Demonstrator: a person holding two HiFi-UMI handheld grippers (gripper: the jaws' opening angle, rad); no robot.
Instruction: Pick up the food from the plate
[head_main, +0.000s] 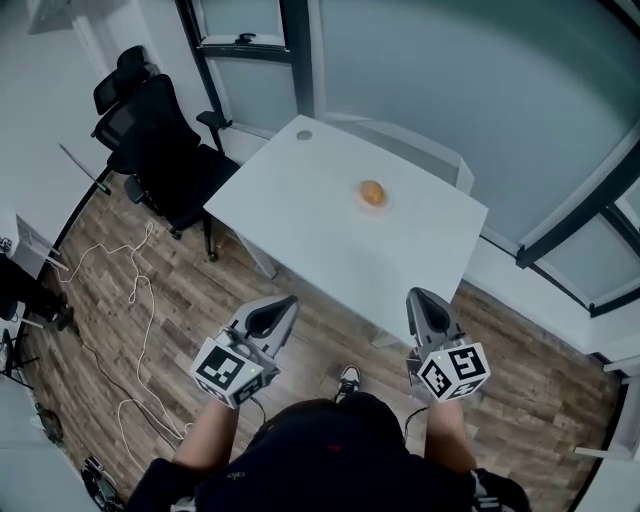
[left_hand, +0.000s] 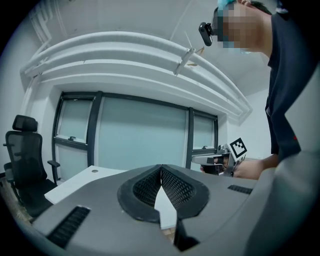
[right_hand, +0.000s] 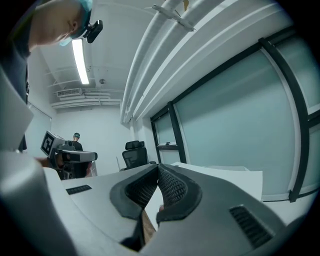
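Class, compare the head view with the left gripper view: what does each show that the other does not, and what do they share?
Only the head view: the orange food on its plate, and a white cable on the wooden floor.
Only the left gripper view: a close look at the left gripper, its fingers together with nothing between them, and the curved ceiling beams.
Both: the white table, the black office chair and the right gripper.
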